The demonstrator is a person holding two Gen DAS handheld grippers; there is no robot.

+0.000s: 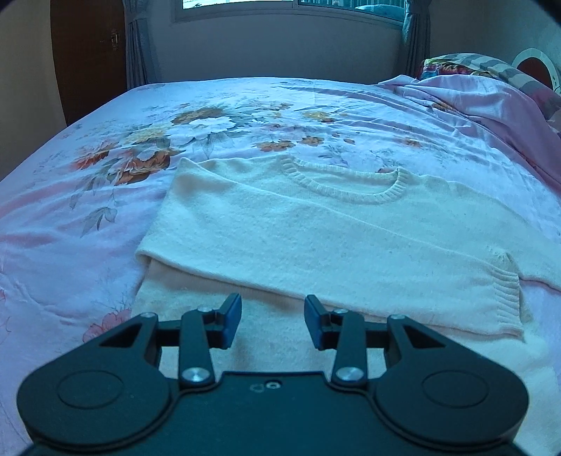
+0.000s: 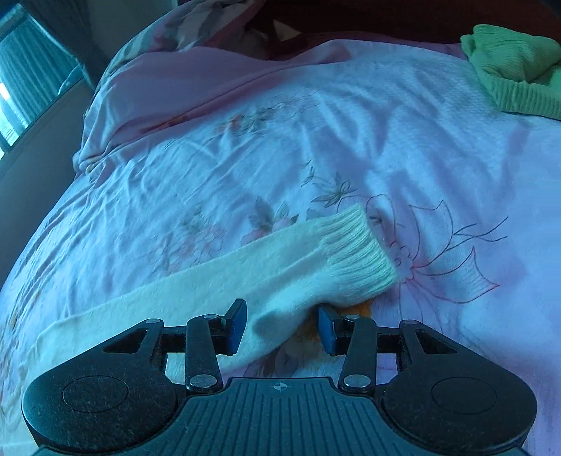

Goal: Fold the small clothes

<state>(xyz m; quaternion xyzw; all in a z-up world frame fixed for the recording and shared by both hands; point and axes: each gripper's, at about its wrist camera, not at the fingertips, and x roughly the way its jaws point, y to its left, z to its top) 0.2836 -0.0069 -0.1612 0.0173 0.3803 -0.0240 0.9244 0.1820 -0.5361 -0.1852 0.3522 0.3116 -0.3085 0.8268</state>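
A white knit sweater (image 1: 315, 231) lies flat on the floral bed sheet (image 1: 105, 175), neck away from me. One sleeve is folded across its body, the ribbed cuff (image 1: 505, 294) at the right. My left gripper (image 1: 272, 321) is open and empty just above the sweater's lower part. In the right wrist view the other sleeve (image 2: 280, 280) stretches out over the sheet (image 2: 245, 158), ending in a ribbed cuff (image 2: 357, 245). My right gripper (image 2: 282, 328) is open, its jaws either side of the sleeve's near edge, not closed on it.
A green knit garment (image 2: 515, 70) lies at the far right corner of the bed. A bunched pink quilt (image 1: 484, 101) and patterned pillows (image 1: 466, 65) lie along the right side. A window (image 1: 287, 7), curtains and a wooden door (image 1: 87, 56) stand beyond the bed.
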